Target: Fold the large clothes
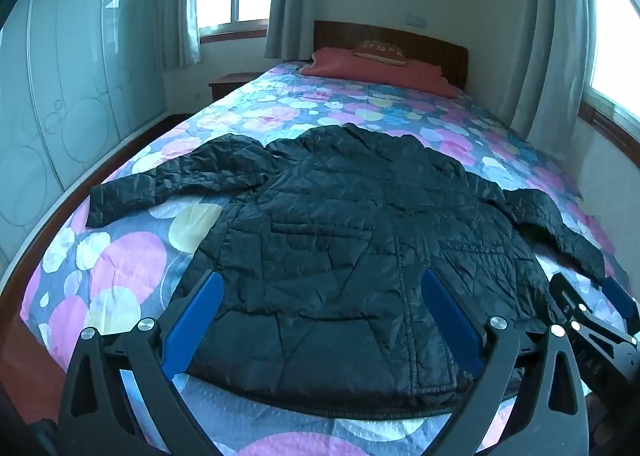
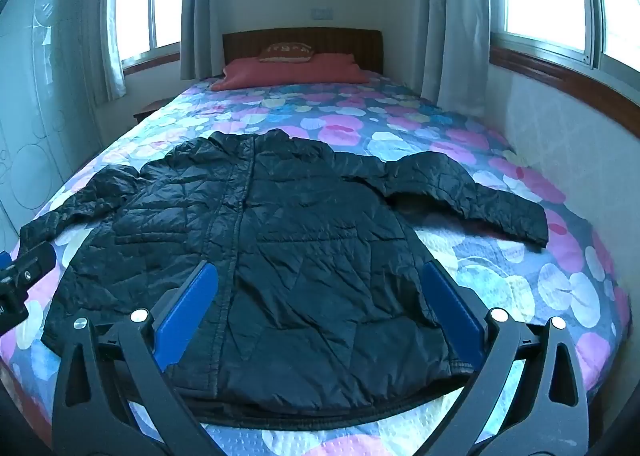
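A black quilted jacket lies flat on the bed, front up, hem nearest me, collar toward the headboard, both sleeves spread outward. My left gripper hovers open above the hem's left half, blue pads wide apart, nothing between them. My right gripper is open too, above the hem's right half. In the left wrist view the right gripper shows at the right edge beside the jacket's right sleeve. Part of the left gripper shows at the left edge of the right wrist view.
The bed has a quilt with pink, white and blue circles, red pillows and a wooden headboard. A glass-front wardrobe stands left, a wall with windows right, a nightstand by the bed.
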Tool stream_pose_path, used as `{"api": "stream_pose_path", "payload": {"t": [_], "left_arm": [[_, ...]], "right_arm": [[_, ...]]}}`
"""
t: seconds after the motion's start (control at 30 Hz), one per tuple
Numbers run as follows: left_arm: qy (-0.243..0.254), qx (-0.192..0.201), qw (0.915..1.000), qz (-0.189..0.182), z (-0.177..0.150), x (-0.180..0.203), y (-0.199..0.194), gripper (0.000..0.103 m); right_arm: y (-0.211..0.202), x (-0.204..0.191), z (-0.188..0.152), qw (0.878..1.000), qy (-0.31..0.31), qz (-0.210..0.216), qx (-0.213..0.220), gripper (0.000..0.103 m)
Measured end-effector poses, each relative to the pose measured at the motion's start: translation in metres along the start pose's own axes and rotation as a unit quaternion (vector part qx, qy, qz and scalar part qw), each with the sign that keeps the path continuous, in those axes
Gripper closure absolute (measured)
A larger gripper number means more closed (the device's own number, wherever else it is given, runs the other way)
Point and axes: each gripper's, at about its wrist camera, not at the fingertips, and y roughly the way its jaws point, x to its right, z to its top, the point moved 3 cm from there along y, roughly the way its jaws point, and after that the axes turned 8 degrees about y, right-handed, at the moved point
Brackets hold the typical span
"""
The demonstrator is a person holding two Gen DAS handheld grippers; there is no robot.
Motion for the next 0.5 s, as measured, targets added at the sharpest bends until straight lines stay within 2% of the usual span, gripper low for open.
{"api": "stream_pose_path", "payload": {"t": [0.27,0.5], "left_arm": [[-0.014,-0.004,0.9999,-0.006,0.0006,-0.0035,-0.0069,0.005],[-0.002,-0.01,0.9999,-0.005,-0.0012,-0.0016,0.0021,0.005]], "right_arm": [[-0.0002,-0.0001,0.0,1.0,0.003,0.002,-0.002,0.002],[0.0002,-0.0008,-0.0008,1.0,0.003,0.002,-0.002,0.002]]}}
